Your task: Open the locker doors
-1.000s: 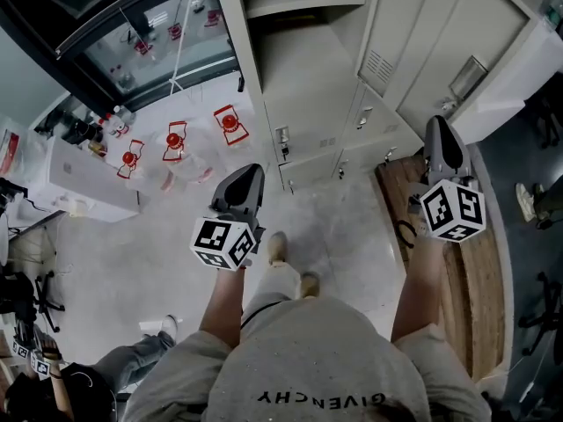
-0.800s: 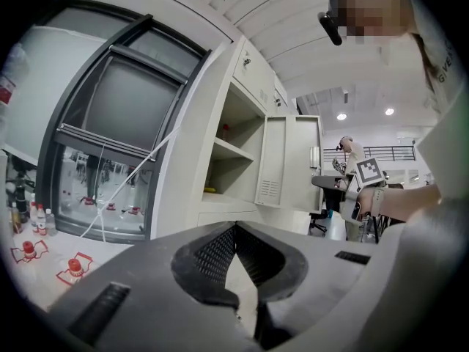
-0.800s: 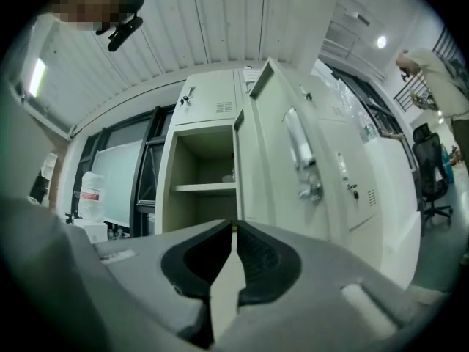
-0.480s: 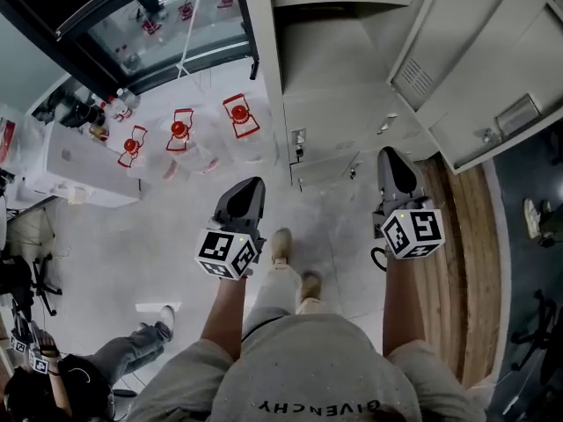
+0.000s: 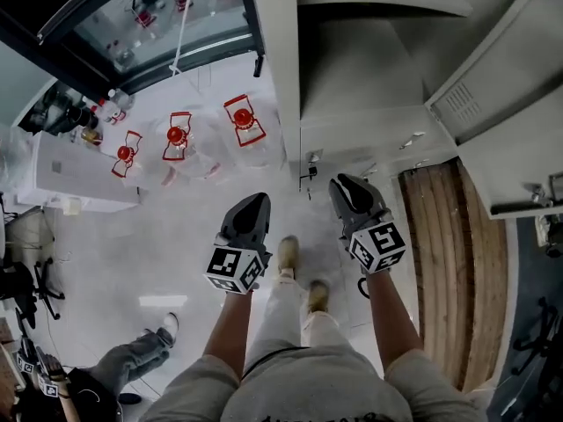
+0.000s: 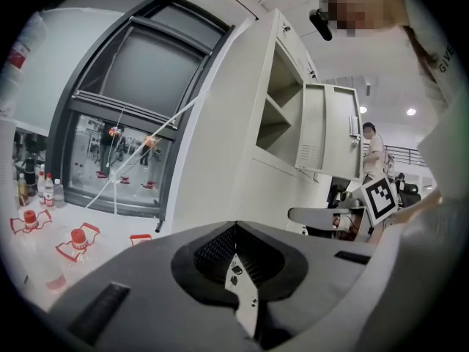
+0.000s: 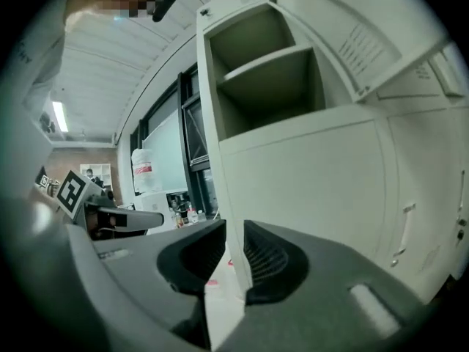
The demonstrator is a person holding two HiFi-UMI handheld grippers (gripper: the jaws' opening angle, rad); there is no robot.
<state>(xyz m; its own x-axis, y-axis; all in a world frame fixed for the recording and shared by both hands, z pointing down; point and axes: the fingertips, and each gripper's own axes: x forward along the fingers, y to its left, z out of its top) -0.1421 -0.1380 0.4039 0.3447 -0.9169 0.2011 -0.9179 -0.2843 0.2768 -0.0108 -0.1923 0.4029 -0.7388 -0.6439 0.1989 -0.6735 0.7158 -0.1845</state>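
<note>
Both hands dropped low; left tongs [image 5: 253,204] closed, empty; right tongs [image 5: 345,186] just opening, nothing between; approach the lower locker door [image 5: 361,141] latch squarely.

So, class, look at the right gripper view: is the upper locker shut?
No, the upper locker stands open, its door swung aside and a shelf visible inside.

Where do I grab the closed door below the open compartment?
By the small handle at the door's left edge, coming straight from the front: it juts from an otherwise flat face, so it looks like the only part offering a grip.
</note>
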